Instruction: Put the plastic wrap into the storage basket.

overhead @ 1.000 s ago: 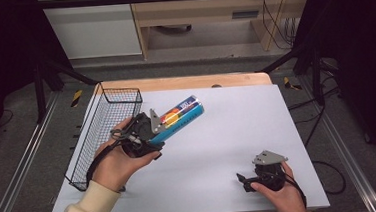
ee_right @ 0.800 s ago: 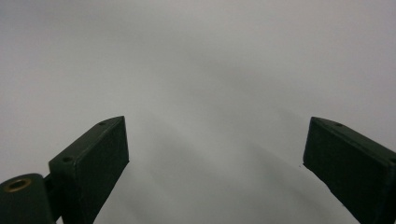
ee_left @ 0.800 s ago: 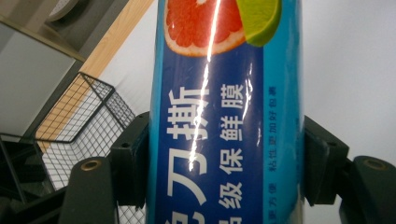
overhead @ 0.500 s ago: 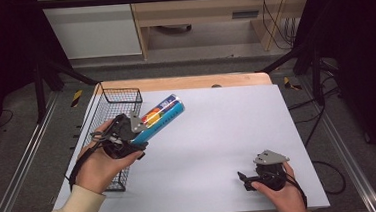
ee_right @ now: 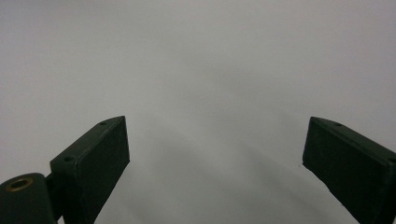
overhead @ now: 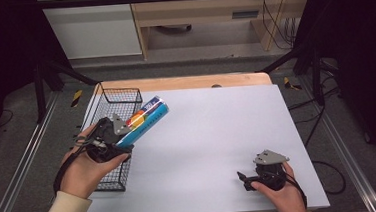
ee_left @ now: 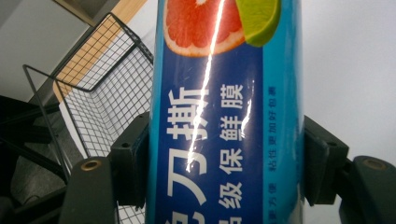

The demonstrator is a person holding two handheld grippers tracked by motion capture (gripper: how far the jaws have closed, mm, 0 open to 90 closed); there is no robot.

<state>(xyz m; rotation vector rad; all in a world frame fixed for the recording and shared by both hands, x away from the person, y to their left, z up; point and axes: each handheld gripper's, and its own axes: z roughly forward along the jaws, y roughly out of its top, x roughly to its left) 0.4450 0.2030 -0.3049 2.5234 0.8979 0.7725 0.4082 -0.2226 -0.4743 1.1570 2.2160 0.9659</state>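
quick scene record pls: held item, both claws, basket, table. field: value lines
held item: blue box with citrus print, clamped crosswise between the left claw's jaws
left claw: shut on the box, raised over the basket's right edge
box pose: tilted, far end pointing up-right over the table
basket: black wire, at the table's left edge; contents hard to tell
right claw: open, nothing between the jaws, low near the table's front right
table: white top

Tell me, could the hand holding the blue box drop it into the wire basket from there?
Probably yes. The left gripper, shut on the blue box, is right above the basket, whose top is open with nothing over it. The box still sticks out over the table.
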